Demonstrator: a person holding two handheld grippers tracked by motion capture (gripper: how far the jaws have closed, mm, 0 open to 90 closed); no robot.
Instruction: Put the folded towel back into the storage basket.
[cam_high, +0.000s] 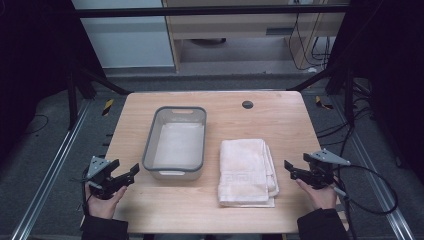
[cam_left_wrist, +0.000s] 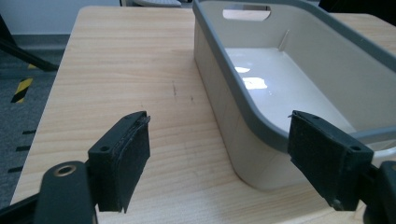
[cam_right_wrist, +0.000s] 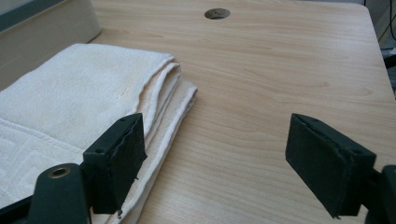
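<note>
A folded white towel (cam_high: 247, 171) lies just right of the grey-rimmed bin (cam_high: 176, 142), long axis running front to back. Left gripper (cam_high: 123, 175) and right gripper (cam_high: 291, 168) hold their jaws apart, empty.

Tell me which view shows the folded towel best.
The high view: the whole towel lies in sight, folded, on the table right of the bin. The right gripper view shows its stacked edges close up, partly behind a finger. The left gripper view looks at the bin instead.
</note>
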